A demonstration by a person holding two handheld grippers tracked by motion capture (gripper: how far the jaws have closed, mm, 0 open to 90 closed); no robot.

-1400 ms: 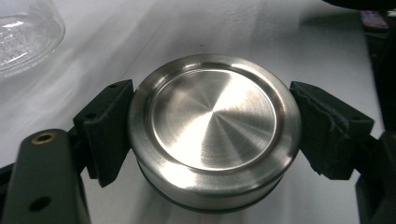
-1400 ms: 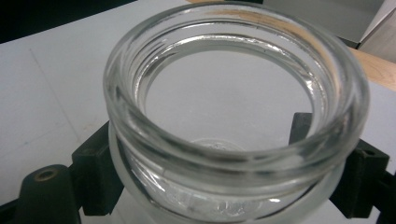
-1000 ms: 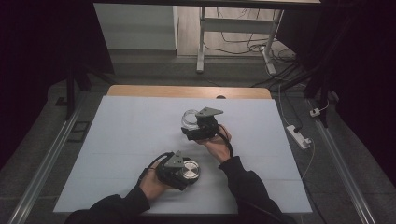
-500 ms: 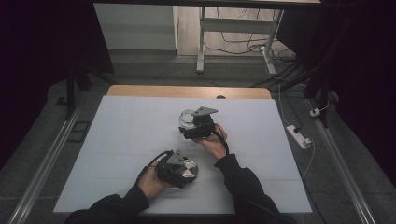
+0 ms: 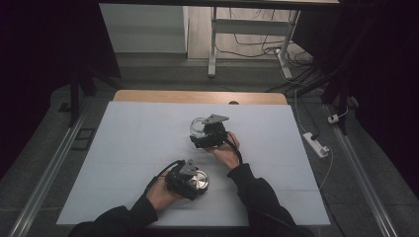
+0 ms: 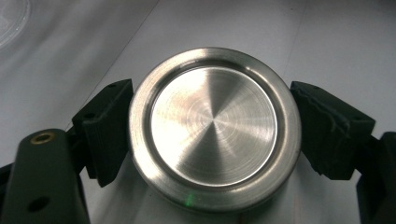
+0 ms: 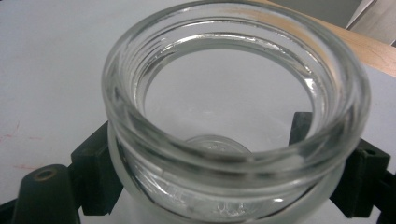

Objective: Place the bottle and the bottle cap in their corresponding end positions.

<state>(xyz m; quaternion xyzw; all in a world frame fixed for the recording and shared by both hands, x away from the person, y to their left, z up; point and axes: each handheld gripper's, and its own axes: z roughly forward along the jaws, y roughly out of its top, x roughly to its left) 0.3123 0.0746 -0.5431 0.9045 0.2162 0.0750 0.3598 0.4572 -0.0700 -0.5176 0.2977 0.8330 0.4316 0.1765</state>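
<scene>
The left gripper (image 5: 192,178) is clamping the lid (image 5: 198,180) near the table's (image 5: 123,143) front edge. The right gripper (image 5: 203,136) is gripping the open jar (image 5: 197,127), upright at about one o'clock from the lid, well apart, mouth facing up.

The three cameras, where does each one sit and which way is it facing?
High view: above the person's side, facing forward and down at the table; forearms, both hands.
Left gripper view: on the left gripper, along black jaws gripping a metal lid.
Right gripper view: on the right gripper, along jaws gripping an open glass jar.
Shared: the high view also shows lid and jar.
</scene>
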